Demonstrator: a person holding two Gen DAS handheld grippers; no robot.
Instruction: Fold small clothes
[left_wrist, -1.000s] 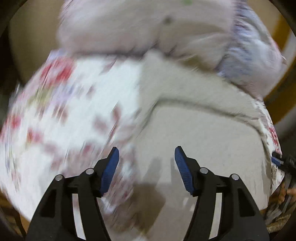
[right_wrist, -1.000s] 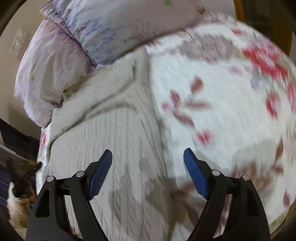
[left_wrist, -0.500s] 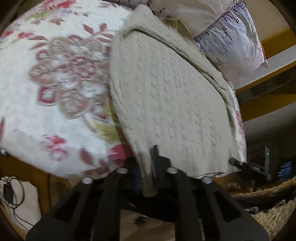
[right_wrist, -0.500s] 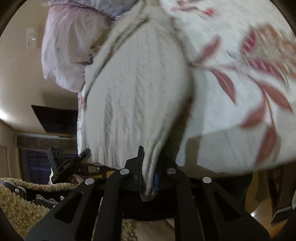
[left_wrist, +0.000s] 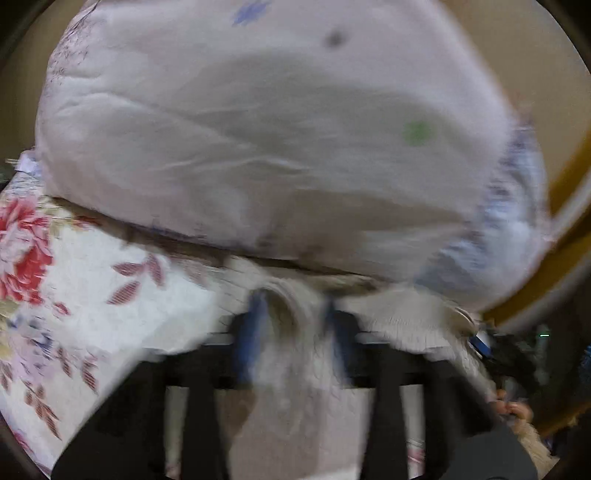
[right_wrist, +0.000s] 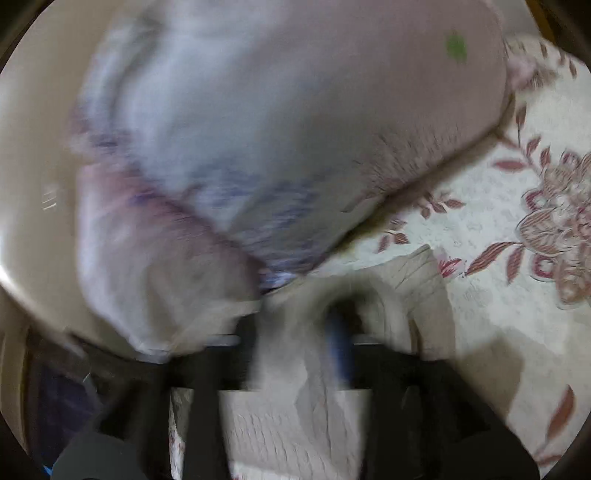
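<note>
Your left hand-held gripper (left_wrist: 293, 317) and right hand-held gripper (right_wrist: 299, 325) each pinch the sweater (left_wrist: 295, 369), pillows (left_wrist: 258, 129) just ahead.

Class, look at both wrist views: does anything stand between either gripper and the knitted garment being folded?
Nothing visible does. Beige knit sweater fabric already lies between the fingers of the left gripper and of the right gripper. The pillow lies just beyond the fingertips, not between. Blur hides the exact contact.
</note>
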